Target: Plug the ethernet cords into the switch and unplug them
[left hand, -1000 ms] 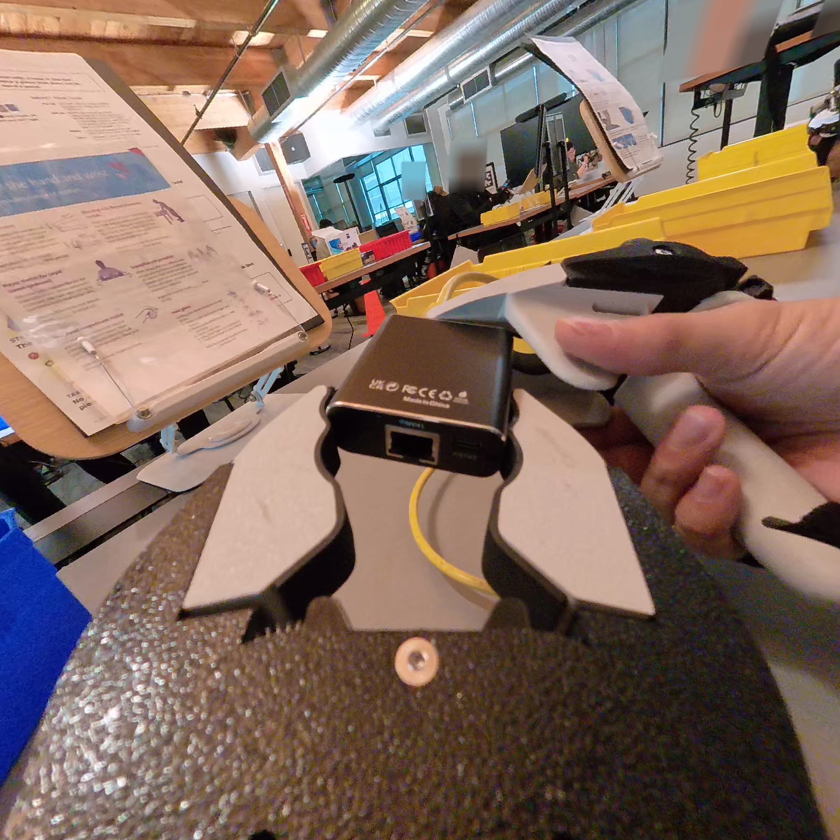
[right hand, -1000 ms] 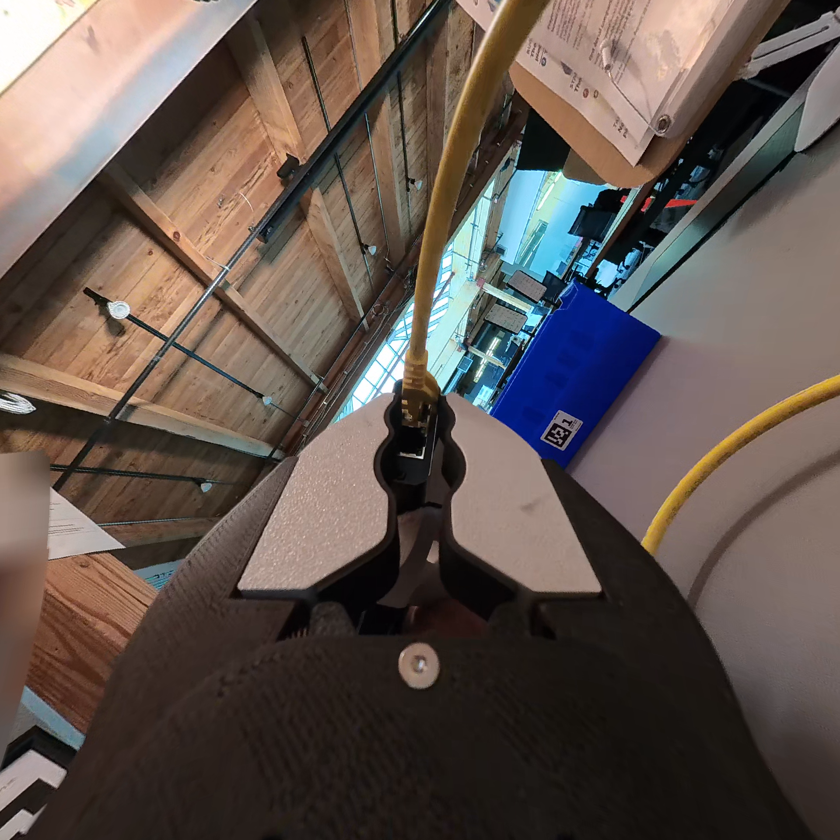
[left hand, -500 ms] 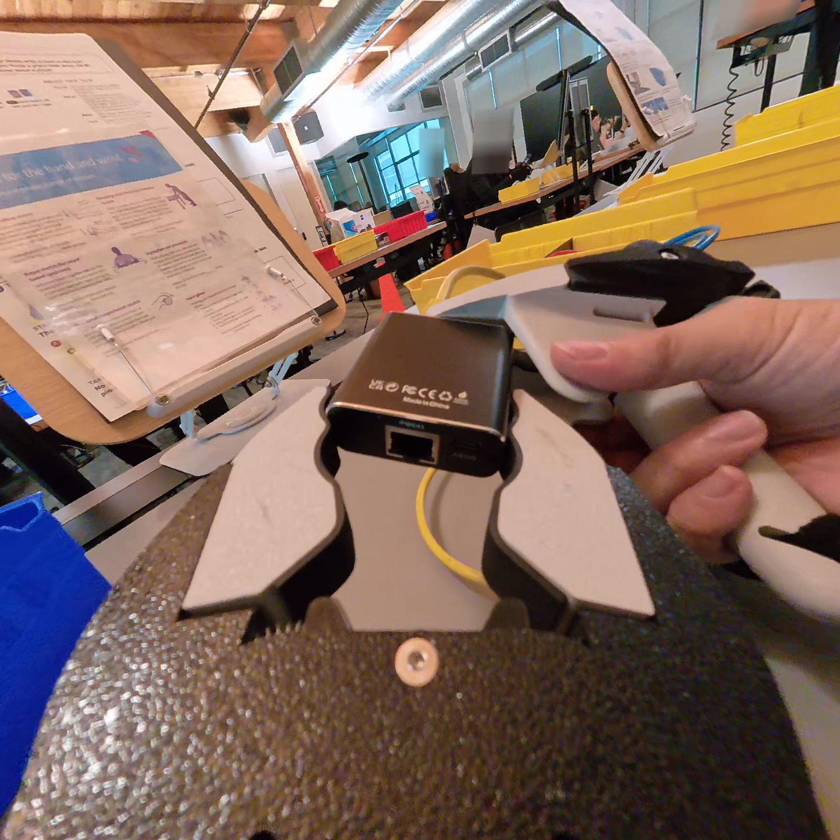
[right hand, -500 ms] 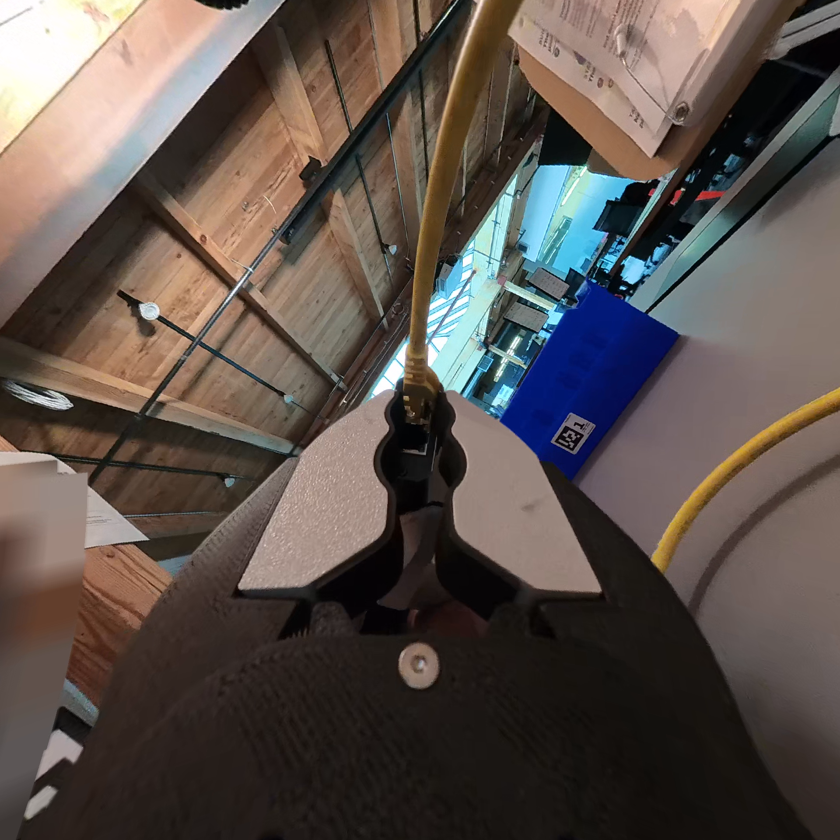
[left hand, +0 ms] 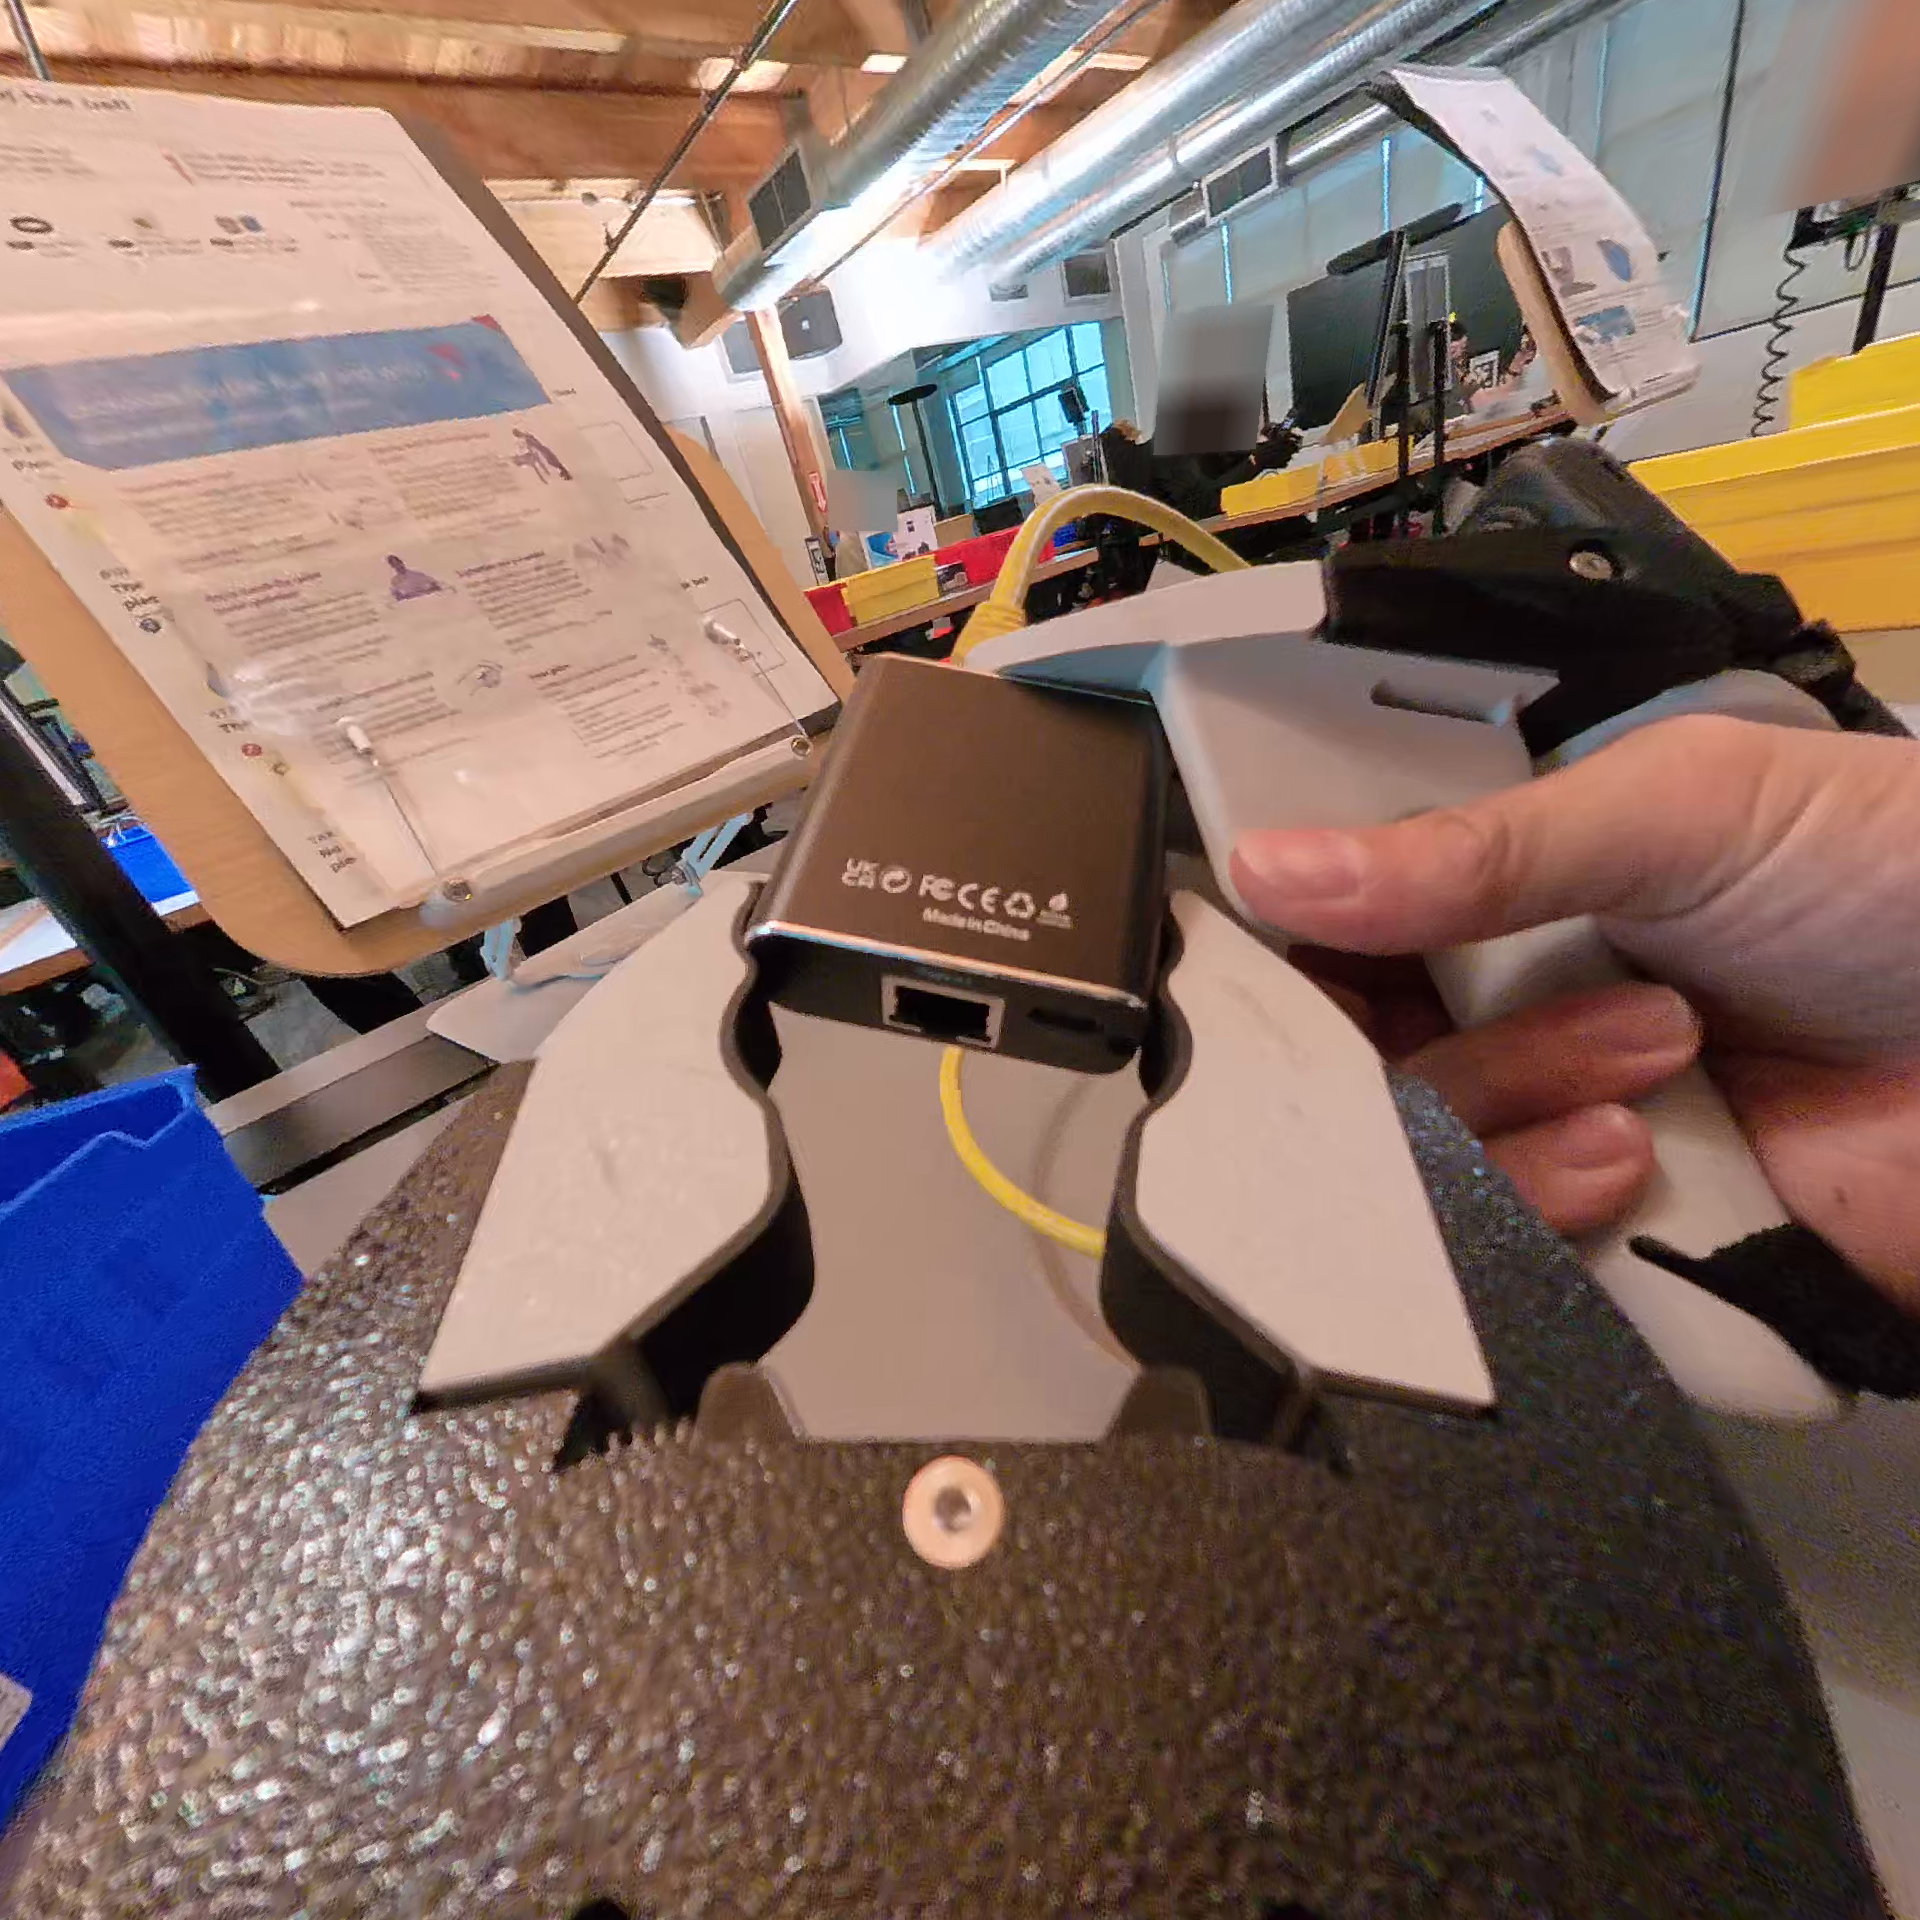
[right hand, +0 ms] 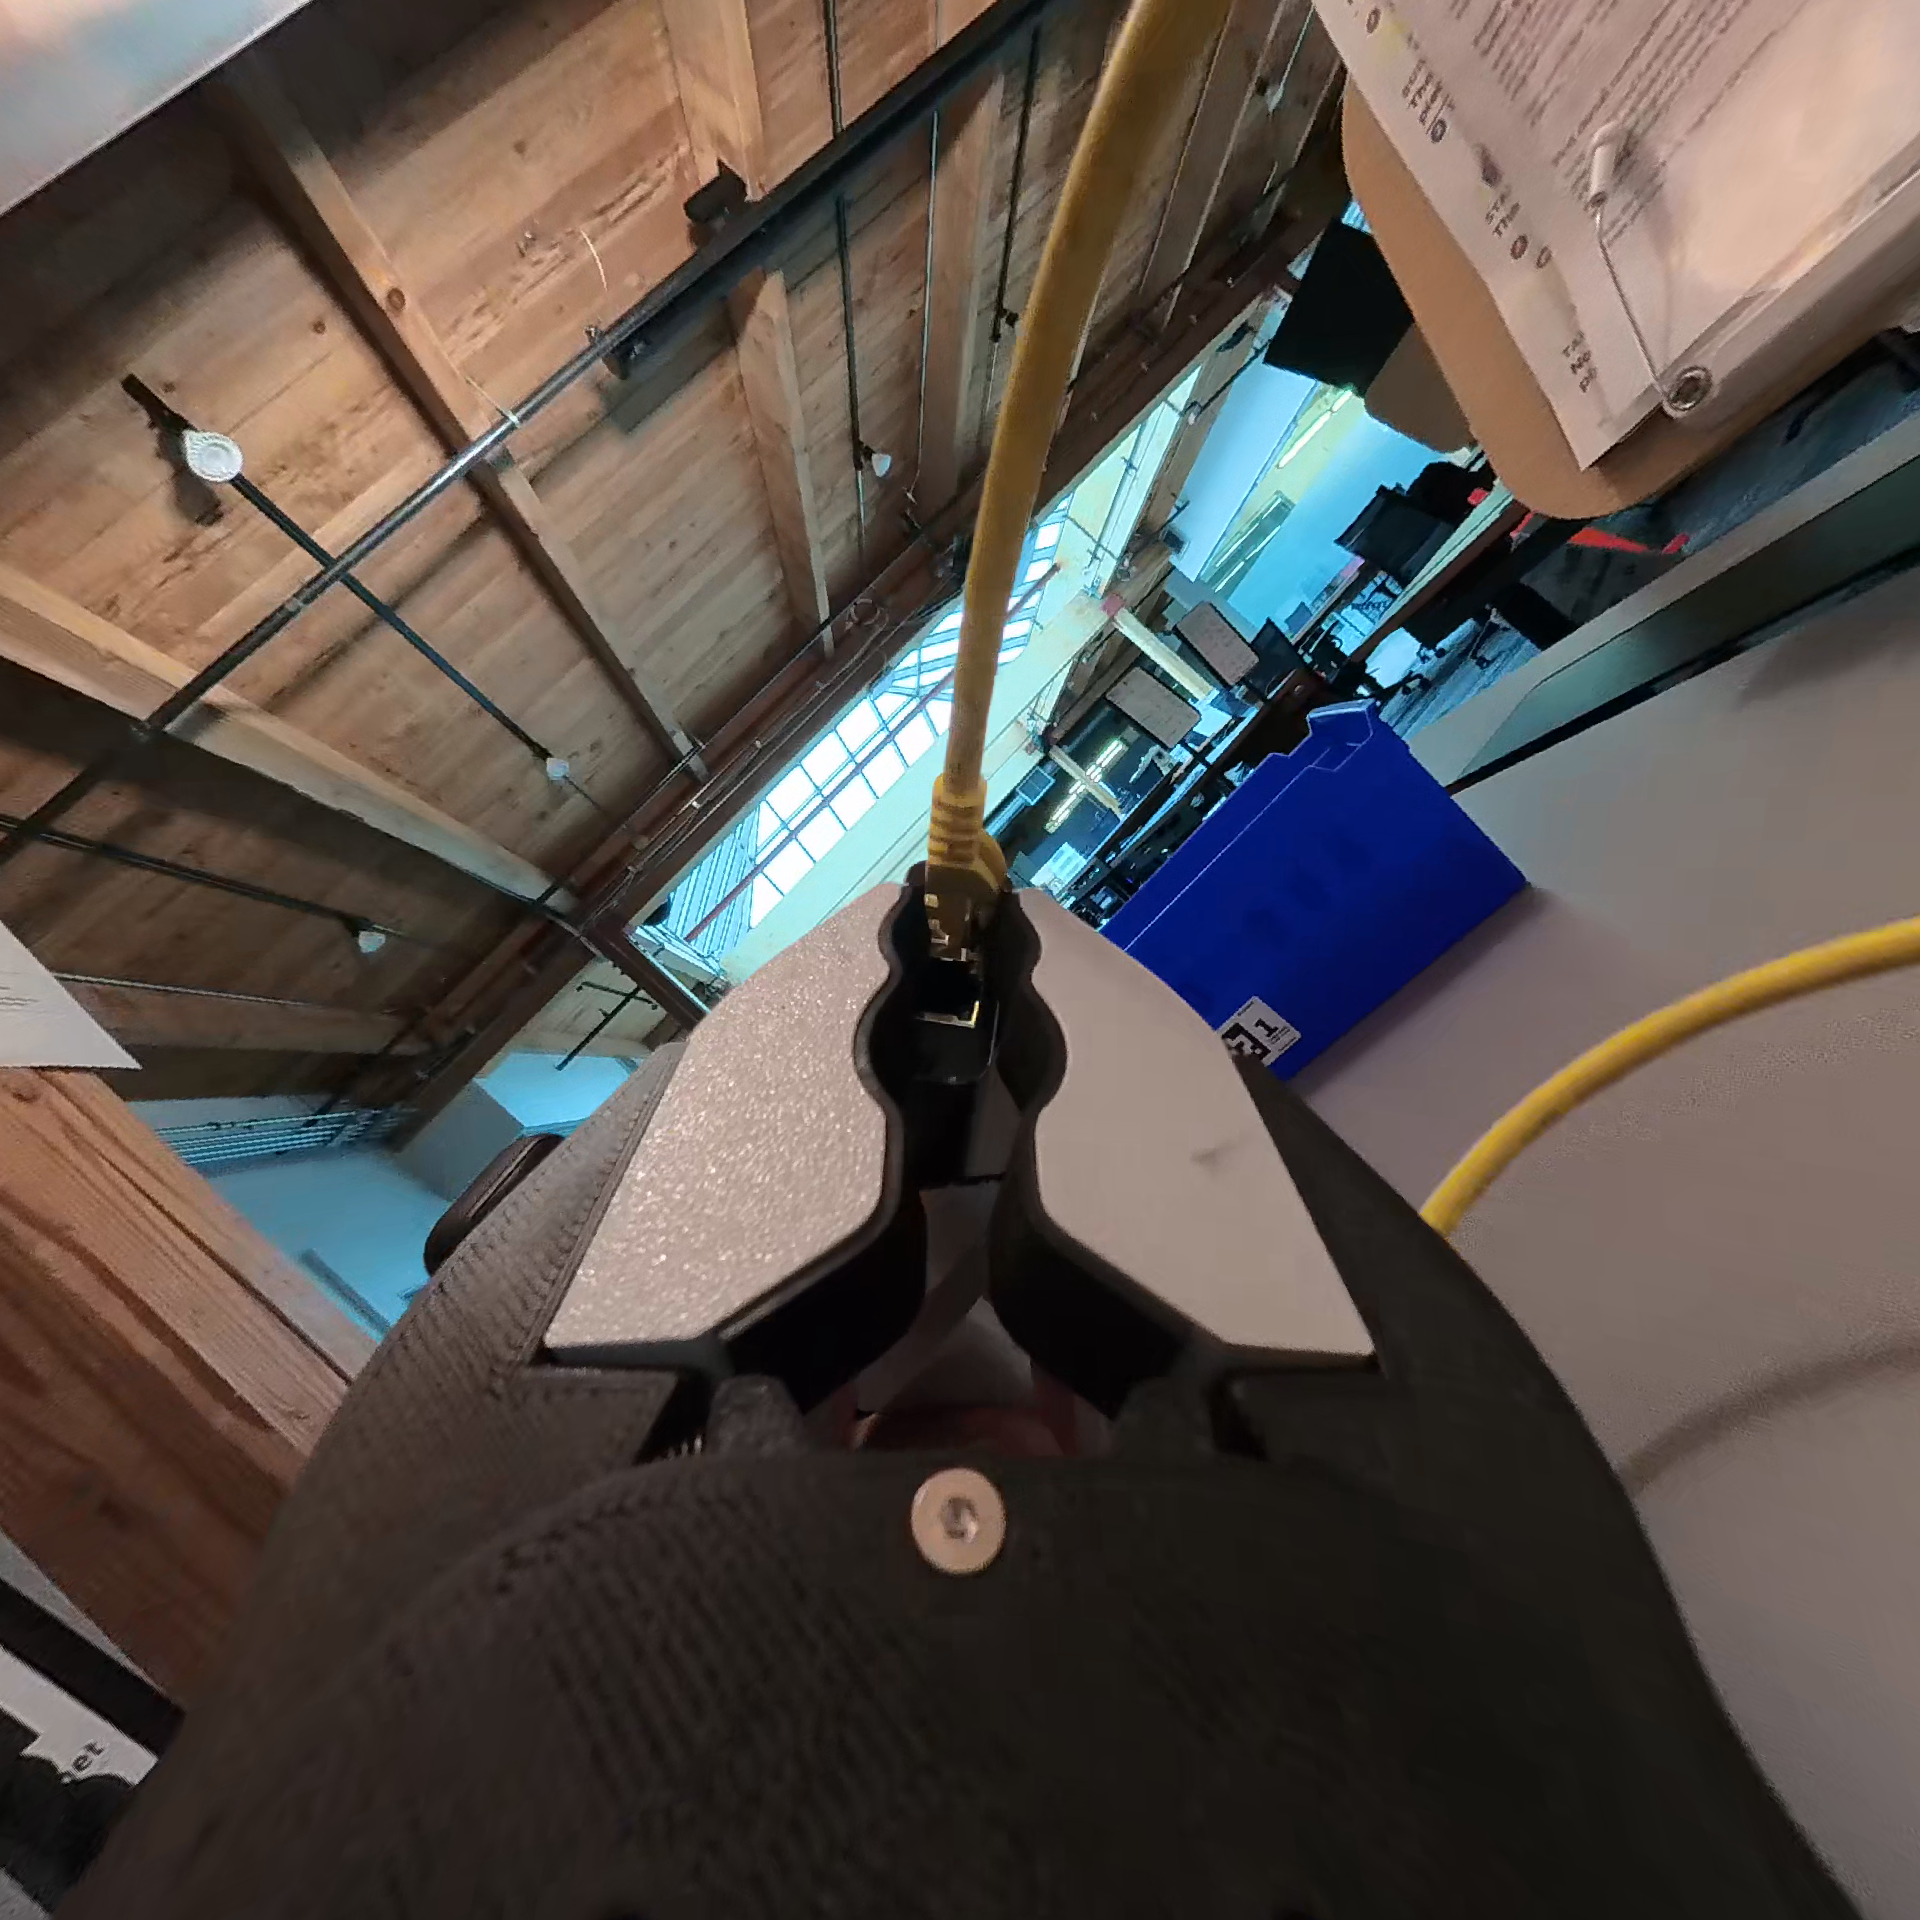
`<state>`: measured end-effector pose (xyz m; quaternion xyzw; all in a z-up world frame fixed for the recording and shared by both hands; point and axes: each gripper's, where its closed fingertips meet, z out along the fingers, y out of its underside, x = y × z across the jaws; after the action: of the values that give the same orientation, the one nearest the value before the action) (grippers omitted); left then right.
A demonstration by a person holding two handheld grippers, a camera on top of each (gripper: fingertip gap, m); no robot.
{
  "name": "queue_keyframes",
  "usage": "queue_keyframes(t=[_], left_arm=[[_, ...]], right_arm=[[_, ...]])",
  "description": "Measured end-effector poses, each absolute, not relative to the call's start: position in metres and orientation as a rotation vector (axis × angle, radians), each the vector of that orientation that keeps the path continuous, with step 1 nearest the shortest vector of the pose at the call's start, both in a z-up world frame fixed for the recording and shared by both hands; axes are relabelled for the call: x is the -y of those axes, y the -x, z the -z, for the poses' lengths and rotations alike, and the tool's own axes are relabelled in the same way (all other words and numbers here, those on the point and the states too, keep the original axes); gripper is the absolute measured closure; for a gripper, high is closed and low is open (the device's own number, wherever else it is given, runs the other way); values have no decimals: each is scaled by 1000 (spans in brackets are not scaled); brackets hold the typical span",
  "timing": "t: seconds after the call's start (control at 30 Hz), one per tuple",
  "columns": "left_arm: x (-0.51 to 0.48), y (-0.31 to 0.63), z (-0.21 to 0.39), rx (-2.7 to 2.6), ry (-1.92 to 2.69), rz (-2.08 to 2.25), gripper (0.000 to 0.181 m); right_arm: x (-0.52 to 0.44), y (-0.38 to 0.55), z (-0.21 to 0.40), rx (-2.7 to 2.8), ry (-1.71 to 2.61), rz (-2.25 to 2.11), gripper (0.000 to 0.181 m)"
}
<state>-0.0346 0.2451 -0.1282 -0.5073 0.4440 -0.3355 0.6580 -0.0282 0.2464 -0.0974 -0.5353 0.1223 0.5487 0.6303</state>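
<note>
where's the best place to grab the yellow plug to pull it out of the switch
Grip the plug body just behind the switch, on its two flat sides, coming straight along the cord from the far end. The right hand-held gripper is already shut there, in line with the cord. The left hand-held gripper clamps the switch's side walls, leaving the near port open.

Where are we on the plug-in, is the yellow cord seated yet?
Done: left hand-held gripper clamps the black switch; right hand-held gripper pinches the yellow cord by its plug. In hand: the plug is at the switch's far end; seating is hidden. Left: the near port is empty; unplugging follows.
</note>
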Motion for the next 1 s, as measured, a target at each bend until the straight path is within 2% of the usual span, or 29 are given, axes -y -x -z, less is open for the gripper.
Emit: queue_keyframes(t=[0.63,0.83,0.9,1.0], left_arm=[[-248,36,134,-985,1210,768,114],[-248,36,132,-974,1207,783,114],[-248,37,132,-973,1202,782,115],[-247,36,131,-981,1193,767,115]], right_arm=[[-252,26,101,-326,1250,-1277,169],[-251,26,101,-344,1247,-1288,161],[-251,25,102,-357,1240,-1300,168],[-251,24,104,-394,1217,-1339,168]])
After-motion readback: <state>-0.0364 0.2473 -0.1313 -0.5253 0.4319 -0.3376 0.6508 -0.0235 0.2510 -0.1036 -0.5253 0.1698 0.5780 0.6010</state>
